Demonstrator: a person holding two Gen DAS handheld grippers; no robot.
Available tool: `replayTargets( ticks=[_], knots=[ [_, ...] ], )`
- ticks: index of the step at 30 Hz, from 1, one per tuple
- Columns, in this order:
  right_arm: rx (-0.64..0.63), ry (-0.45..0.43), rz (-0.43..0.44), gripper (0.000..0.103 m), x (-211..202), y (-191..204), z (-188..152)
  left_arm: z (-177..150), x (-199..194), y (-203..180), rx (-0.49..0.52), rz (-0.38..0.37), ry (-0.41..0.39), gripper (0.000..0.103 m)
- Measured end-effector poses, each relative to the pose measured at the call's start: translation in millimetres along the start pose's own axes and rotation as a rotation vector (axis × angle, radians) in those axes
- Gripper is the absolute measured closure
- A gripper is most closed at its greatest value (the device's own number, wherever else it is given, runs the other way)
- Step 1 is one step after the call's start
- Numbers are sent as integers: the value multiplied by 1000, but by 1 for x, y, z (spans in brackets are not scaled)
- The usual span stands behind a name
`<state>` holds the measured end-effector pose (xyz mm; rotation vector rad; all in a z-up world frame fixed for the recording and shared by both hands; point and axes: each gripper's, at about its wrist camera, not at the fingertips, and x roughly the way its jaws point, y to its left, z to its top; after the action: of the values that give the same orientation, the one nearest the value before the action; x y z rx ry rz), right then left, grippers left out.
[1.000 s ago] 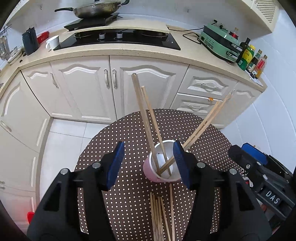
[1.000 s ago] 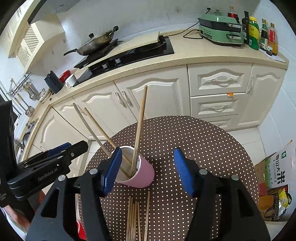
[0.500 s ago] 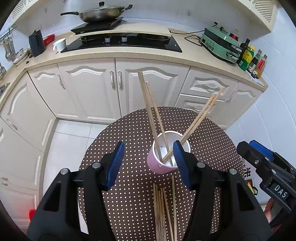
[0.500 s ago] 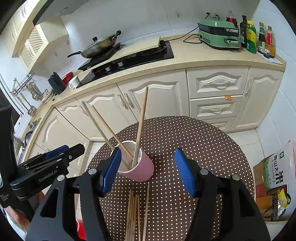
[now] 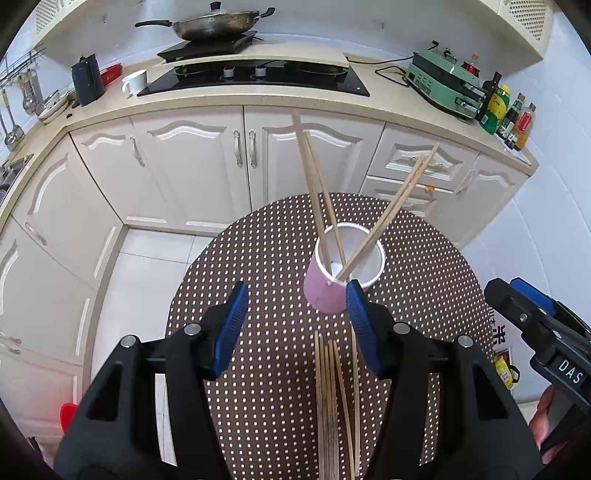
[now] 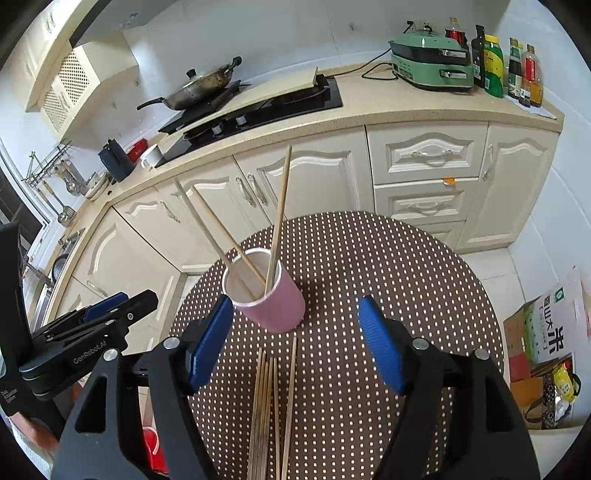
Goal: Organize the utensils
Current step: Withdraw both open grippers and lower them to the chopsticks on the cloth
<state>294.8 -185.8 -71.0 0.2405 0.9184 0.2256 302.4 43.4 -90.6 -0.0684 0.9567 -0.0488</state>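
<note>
Four wooden chopsticks [image 5: 321, 199] already stand in the pink paper cup [image 5: 328, 291] on the dotted surface [image 5: 258, 258]; left tongs [image 5: 295, 325] spread, empty. Right view: loose chopstick bundle [image 6: 269, 406] still lying flat, right tongs [image 6: 295, 339] spread above it, so roughly halfway I'd say.

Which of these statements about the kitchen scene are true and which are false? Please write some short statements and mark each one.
1. The pink cup stands upright on the dotted table. True.
2. The cup is empty. False: several chopsticks lean inside it.
3. More chopsticks lie flat on the table, nearer the camera than the cup. True.
4. The right gripper is shut on a chopstick. False: its jaws are wide apart and hold nothing.
5. The left gripper is open. True.
6. The pan sits on the dotted table. False: it rests on the stove.
</note>
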Motion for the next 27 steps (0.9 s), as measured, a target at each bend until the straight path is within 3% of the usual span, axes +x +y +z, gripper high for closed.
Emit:
replayTargets(
  ticks=[11, 27],
  knots=[
    [-6, 92, -30, 23, 12, -2, -36, -41, 2, 9, -12, 26, 61, 43],
    [-34, 303, -84, 21, 65, -4, -88, -100, 39, 23, -29, 31, 212, 42]
  ],
)
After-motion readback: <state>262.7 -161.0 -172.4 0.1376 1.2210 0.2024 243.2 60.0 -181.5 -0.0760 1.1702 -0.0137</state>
